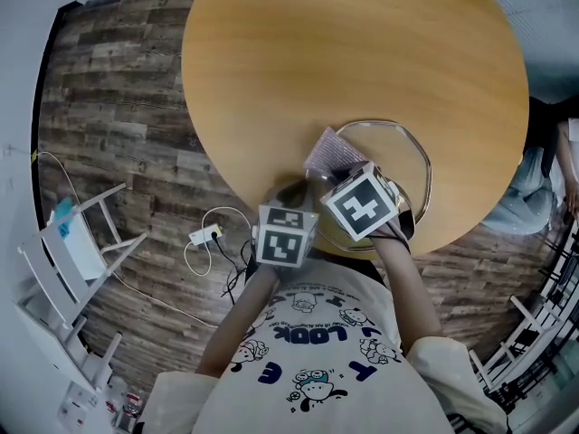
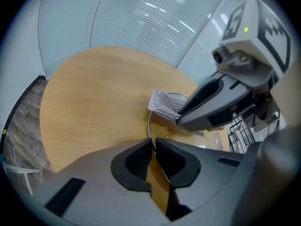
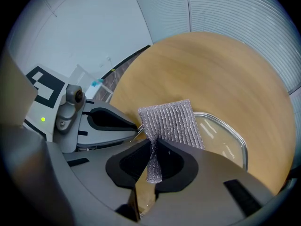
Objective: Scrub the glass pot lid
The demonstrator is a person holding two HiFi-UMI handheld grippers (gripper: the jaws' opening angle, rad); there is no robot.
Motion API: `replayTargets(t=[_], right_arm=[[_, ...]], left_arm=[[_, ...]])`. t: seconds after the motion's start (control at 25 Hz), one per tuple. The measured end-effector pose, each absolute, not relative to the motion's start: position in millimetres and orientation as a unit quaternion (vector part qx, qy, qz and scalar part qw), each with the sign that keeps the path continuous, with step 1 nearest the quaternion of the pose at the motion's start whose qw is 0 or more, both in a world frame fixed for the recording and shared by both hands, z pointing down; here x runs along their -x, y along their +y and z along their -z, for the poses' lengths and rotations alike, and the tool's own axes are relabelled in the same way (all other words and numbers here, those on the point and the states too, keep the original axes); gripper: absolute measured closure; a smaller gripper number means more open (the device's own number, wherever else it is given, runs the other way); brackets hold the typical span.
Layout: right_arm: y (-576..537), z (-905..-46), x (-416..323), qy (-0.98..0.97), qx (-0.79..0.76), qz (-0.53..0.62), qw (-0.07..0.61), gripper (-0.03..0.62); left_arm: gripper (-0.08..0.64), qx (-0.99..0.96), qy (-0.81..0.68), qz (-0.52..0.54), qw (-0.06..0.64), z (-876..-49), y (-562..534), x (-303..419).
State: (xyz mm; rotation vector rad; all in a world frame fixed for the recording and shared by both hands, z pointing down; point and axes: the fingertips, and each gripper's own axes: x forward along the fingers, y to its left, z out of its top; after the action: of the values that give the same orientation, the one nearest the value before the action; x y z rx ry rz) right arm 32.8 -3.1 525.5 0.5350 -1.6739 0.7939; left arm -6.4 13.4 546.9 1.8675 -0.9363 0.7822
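Glass pot lid (image 3: pixel 221 142) lies near the table (image 1: pixel 344 52) edge, the left gripper (image 2: pixel 152 144) jaws clamped on its metal rim. The right gripper (image 3: pixel 153 147) jaws pinch a limp scouring cloth (image 3: pixel 171 121). The lid looks stiff, slick and breakable, best held by the rim.

Glass lid (image 1: pixel 403 156) partly under right claw (image 1: pixel 342 174)

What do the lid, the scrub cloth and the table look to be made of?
Glass pot lid: clear glass, the wood shows through it; shiny metal rim band.
Scrub cloth: silvery ribbed knit, likely metallic-fibre mesh.
Table: light wood-grain top, matte; veneer or laminate, can't tell.
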Motion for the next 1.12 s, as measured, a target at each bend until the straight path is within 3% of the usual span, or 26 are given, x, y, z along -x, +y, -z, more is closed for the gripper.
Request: replayTargets(t=[1.12], right_arm=[[-56, -524, -93, -0.701, -0.304, -0.339, 0.550, 0.537]], left_arm=[[0.523, -0.741, -0.392, -0.309, 0.450, -550, 13, 9]])
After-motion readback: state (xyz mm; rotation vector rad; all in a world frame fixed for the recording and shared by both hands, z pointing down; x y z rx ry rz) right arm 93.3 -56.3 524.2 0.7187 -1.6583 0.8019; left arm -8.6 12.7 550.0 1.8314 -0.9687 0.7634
